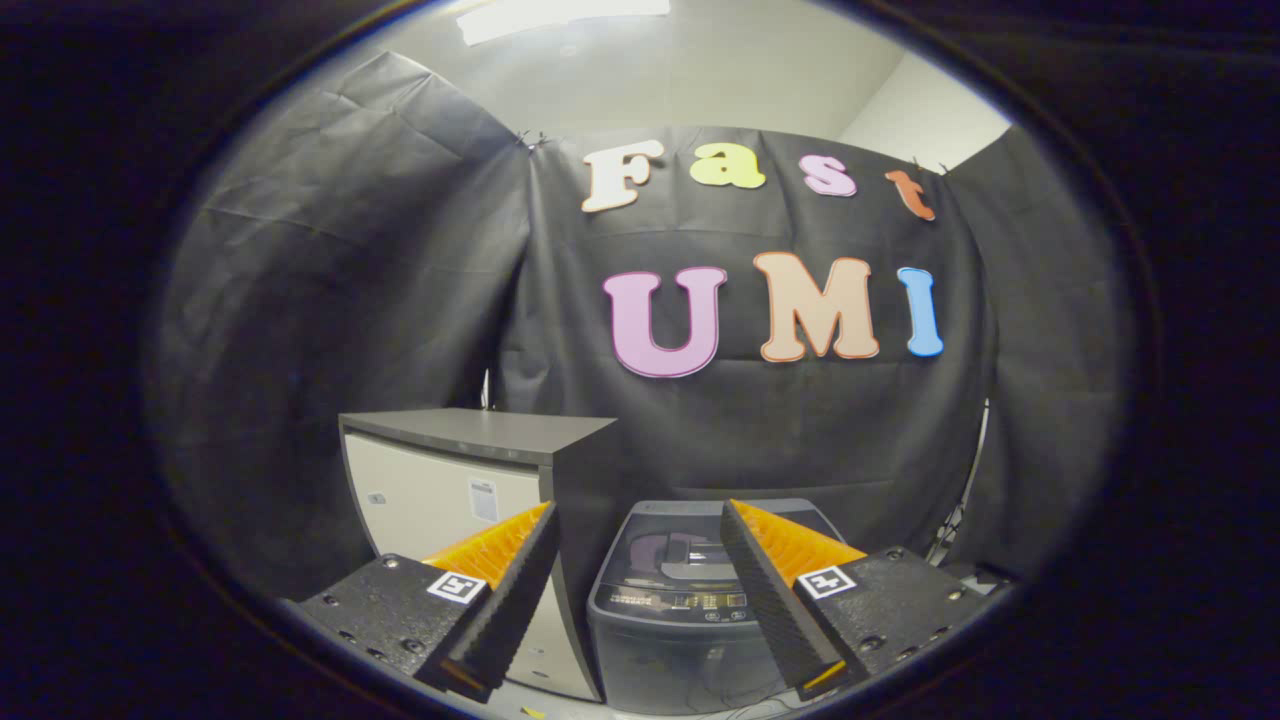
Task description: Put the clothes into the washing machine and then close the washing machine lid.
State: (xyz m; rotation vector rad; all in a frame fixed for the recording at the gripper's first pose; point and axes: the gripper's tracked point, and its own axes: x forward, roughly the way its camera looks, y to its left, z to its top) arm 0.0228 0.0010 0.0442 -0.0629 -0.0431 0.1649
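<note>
Beyond your gripper [640, 560], on the booth floor against the black cloth wall: one small grey plastic top-loading washing machine [690, 620], its dark tinted lid [690, 545] lying flat over the tub, a control strip along its near edge. Through the lid you can make out a pale shape, but whether that is clothing or the drum fitting cannot be told.

Just beside it, to the left: one white cabinet with a dark grey flat top [470, 480], taller than the washer, a small label on its front. The two stand touching or nearly so; the gap is hidden.

Your gripper: fingers spread wide, nothing between them, nothing gripped. They frame the washer, which suggests you are holding back and squared to it, lined up for an approach.

Clothes: none identifiable outside the machine.

Judgement: with the lid seemingly down already, the task looks either near its end or not yet begun.
</note>
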